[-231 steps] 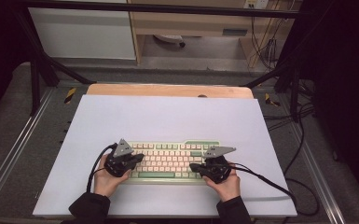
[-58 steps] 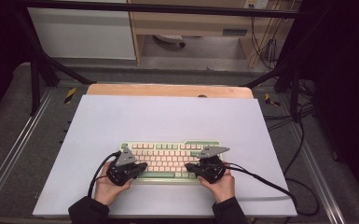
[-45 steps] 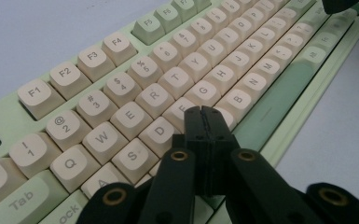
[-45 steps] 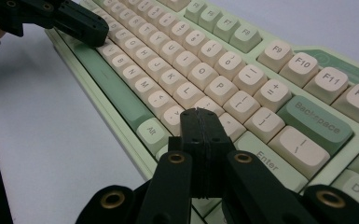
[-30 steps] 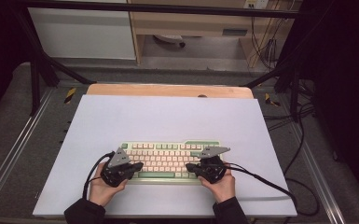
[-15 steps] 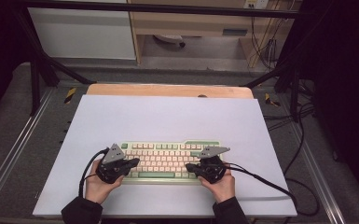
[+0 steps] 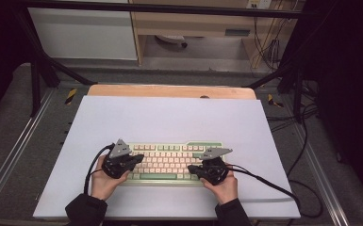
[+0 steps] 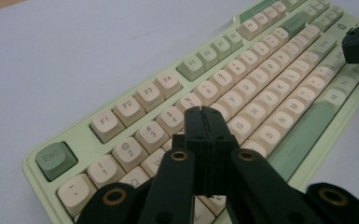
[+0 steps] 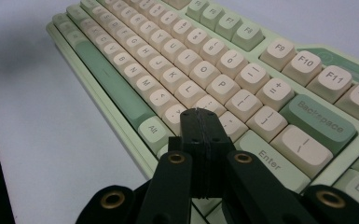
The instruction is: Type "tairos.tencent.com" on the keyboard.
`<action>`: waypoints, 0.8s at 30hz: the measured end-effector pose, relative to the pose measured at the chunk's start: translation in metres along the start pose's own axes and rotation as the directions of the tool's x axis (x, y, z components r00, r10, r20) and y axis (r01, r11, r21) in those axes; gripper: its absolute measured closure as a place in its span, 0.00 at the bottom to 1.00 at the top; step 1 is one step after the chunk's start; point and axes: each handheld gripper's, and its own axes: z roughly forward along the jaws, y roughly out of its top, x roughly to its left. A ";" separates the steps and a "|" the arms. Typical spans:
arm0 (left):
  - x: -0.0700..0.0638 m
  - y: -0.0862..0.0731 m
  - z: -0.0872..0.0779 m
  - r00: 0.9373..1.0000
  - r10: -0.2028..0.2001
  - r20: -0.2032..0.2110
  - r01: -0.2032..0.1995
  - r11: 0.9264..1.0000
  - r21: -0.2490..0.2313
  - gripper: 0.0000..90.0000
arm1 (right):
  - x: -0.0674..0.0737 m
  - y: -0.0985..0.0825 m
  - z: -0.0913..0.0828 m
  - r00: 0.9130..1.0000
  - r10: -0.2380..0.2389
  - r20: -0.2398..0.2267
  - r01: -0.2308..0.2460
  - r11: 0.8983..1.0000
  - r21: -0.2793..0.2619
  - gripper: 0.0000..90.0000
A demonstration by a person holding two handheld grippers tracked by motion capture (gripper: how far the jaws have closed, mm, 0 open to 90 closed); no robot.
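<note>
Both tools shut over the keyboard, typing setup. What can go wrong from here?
1. The shut tip of the left tool looks about as wide as one keycap on the keyboard, so a press may catch two keys.
2. The right tool hovers by Enter and Backspace; a slight drift could hit the wrong one.
3. The keyboard lies loose on the smooth white mat, so an angled press might push it.

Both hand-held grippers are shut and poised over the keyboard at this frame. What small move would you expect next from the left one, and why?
Probably a short dip of the left hand-held gripper to press a key. Its jaws are shut into a single tip that sits above the upper-left letter keys of the keyboard, while the right hand-held gripper rests near the Enter end.
</note>
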 end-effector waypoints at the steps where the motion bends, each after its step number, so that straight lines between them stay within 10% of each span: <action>1: 0.000 0.000 0.001 1.000 0.000 -0.002 0.000 1.000 0.002 1.00 | 0.000 0.000 0.000 1.000 0.000 0.000 0.000 1.000 0.000 1.00; 24: 0.004 -0.006 0.022 1.000 -0.001 -0.022 0.002 0.999 0.048 1.00 | 0.000 -0.001 0.001 1.000 -0.003 0.002 0.003 1.000 0.002 1.00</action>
